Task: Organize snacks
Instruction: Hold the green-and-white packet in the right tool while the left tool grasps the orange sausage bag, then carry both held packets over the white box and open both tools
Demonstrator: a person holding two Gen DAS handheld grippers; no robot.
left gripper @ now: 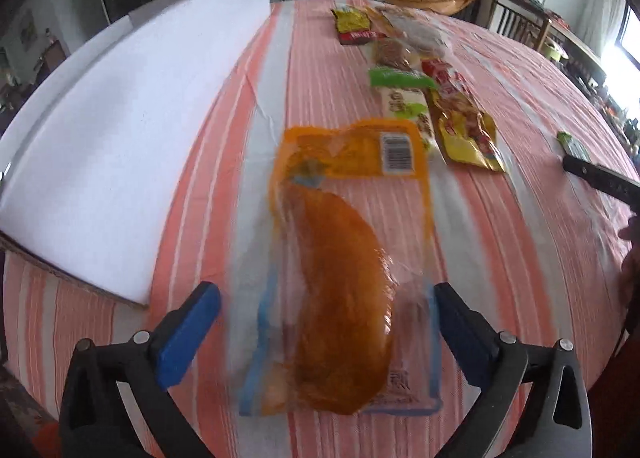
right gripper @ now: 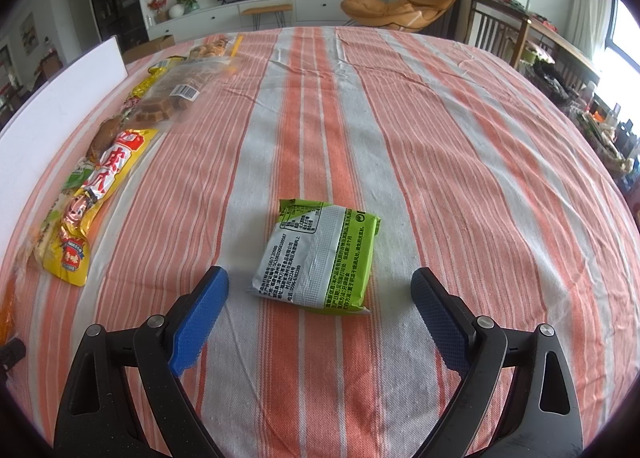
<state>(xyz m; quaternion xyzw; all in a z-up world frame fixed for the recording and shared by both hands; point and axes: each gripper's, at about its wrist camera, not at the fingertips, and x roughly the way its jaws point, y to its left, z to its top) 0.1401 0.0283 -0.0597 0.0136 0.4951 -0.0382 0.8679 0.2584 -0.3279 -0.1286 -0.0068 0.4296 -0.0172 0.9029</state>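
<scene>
Two wide-open grippers over snacks on the striped cloth.
The left gripper straddles a blurred orange pouch without pressing it; the right gripper, open and empty, has a green packet lying just ahead, apart.

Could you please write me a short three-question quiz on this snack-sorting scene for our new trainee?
1. True or false: the left gripper is clamped shut on the orange-and-clear plastic food pouch.
2. Which packet lies ahead of the right gripper? A) green-and-silver square foil packet B) yellow-and-red long foil packet C) a blue tin
3. Fill in: the white flat foam board lies on the ______-striped tablecloth.

Key: 1 false, its jaws stand open either side of the pouch; 2 A; 3 orange-and-white.
</scene>
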